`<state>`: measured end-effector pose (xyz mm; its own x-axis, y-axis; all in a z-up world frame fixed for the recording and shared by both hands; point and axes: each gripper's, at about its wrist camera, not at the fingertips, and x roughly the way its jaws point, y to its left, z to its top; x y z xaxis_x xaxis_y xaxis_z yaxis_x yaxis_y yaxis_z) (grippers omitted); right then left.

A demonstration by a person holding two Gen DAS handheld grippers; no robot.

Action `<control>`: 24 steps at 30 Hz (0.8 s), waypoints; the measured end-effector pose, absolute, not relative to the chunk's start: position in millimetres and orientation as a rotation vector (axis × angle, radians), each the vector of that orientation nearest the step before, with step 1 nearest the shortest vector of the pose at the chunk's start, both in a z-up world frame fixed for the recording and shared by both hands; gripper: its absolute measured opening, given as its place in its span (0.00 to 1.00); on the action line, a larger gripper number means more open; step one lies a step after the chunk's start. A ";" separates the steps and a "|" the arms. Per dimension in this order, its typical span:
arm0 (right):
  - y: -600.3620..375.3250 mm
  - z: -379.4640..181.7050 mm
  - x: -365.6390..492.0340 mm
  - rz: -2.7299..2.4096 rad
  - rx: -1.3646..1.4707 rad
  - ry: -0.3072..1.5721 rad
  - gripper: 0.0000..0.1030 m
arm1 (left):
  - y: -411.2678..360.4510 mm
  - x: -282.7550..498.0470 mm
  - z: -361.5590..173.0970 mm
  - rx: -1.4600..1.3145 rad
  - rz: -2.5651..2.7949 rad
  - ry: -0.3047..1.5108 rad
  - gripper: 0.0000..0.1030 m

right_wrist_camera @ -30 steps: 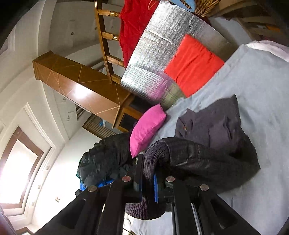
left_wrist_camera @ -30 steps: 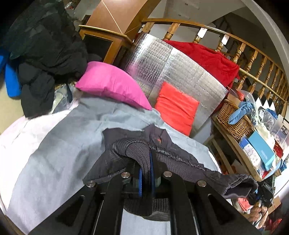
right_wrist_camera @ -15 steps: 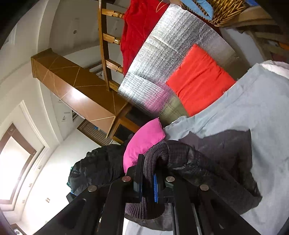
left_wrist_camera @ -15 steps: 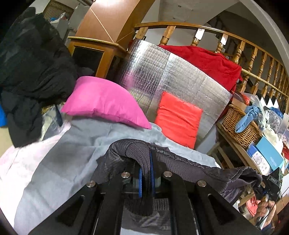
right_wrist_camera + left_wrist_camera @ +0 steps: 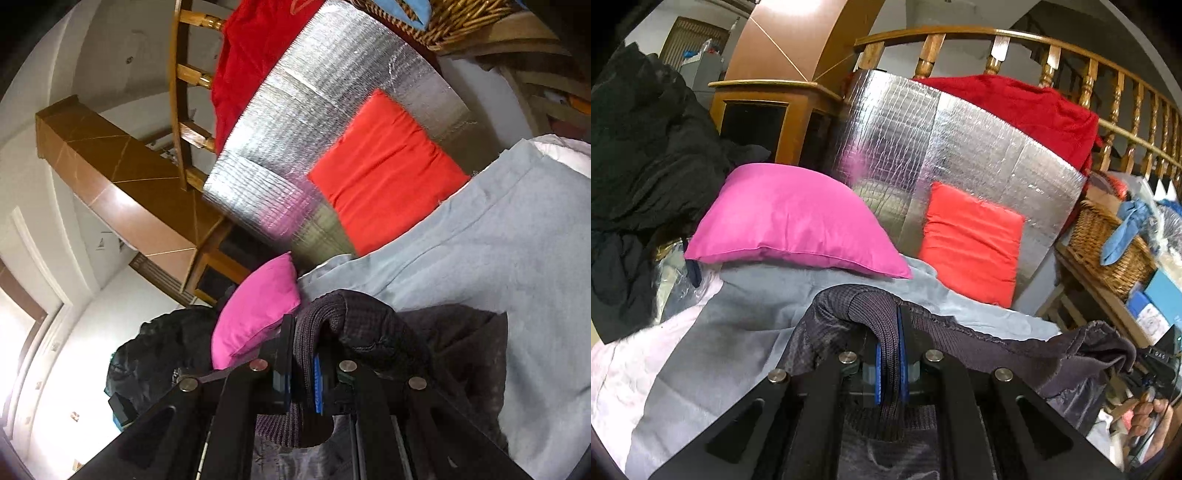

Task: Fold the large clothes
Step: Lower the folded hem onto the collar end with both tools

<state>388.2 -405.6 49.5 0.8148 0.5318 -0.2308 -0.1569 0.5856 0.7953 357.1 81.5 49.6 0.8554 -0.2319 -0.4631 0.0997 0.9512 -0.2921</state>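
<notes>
Garment held up by both grippers

Your left gripper [image 5: 890, 363] is closed tight on the ribbed hem of the dark garment [image 5: 1015, 350], blue pads pressed into the knit. Your right gripper [image 5: 303, 380] is clamped the same way on another ribbed stretch. The cloth spans between them, raised off the grey sheet [image 5: 738, 332] ahead and below, with the rest hanging under the fingers.

I judge the main risk to be slippage: thick rib is bunched in each grip, and a hard sideways pull could drag it out through the pads. Uneven height between your hands would skew the fold line. Swinging forward could also sweep the loose body into the pink pillow [image 5: 790, 221] just beyond the left fingers.

No brand, label or legible writing shows on the garment.
</notes>
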 end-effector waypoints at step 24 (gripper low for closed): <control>-391.1 -25.6 528.6 0.253 0.753 0.672 0.08 | 56.3 491.4 -58.5 -0.204 -0.021 0.711 0.08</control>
